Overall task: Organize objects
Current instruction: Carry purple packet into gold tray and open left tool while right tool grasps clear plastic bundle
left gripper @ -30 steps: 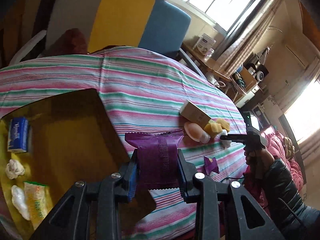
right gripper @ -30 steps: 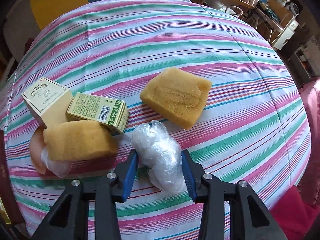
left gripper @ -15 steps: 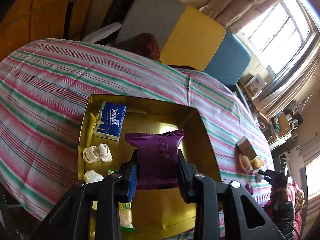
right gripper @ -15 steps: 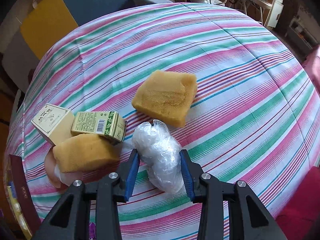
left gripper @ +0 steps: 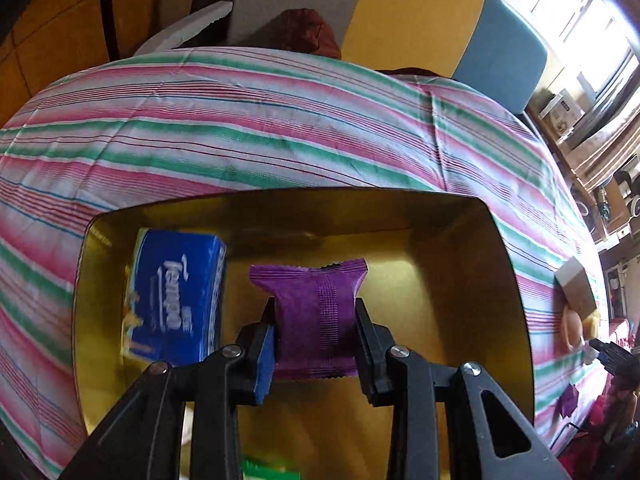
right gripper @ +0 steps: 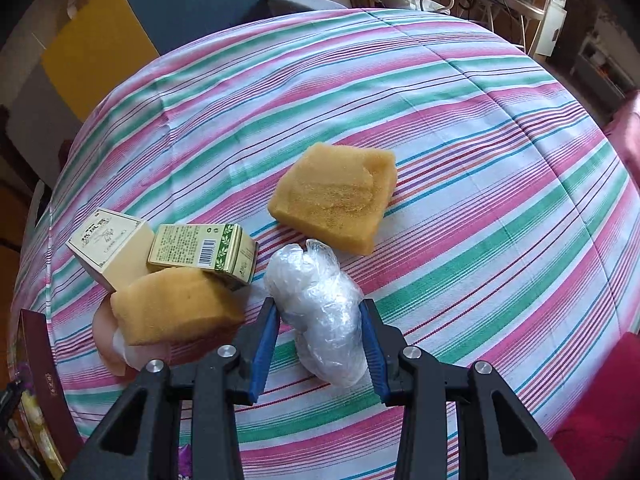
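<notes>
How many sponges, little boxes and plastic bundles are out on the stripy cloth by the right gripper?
Yellow sponges: 2
Small boxes: 2
Clear plastic bundles: 1, gripped by the right gripper
Total: 5

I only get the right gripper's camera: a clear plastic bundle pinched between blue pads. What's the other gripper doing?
Observer: The left gripper holds a purple packet over a gold tin.
Operator: Anything in that tin?
Observer: Yes, a blue tissue pack lies at its left side.
Operator: Is the packet resting in the tin?
Observer: I can't tell; the pads are clamped on it.
</notes>
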The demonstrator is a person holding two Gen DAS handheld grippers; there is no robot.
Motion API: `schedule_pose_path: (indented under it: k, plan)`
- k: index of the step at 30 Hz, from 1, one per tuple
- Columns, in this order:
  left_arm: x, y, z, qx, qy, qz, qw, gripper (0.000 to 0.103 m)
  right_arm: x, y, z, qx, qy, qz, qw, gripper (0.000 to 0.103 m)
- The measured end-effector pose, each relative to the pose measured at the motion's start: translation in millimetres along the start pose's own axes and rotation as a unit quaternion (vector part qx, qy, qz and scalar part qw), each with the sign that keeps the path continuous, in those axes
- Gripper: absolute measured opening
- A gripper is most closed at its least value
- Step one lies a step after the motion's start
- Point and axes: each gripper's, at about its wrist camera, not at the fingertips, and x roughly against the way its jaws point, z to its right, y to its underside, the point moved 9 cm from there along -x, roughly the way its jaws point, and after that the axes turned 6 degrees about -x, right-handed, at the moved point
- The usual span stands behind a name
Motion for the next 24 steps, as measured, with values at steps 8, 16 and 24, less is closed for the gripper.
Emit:
schedule_pose_path:
  k: [8,16,24]
  plan:
    - [-17,-20,-7,0.006,-0.021,-0.007,0.9997,0.042,-4,0,-3,0.006,0.004,-0.002,1.0,0.041]
    - [12,-19,-4,-0.004,-0.013,0.015,0.9998,0.058,-9,-2,-3,0.002,0.01,-0.005,1.0,0.041]
    - [103,21,-5,-0.014,0.004,0.102,0.9946,0.058,-3,1,-8,-0.002,-0.003,-0.002,1.0,0.041]
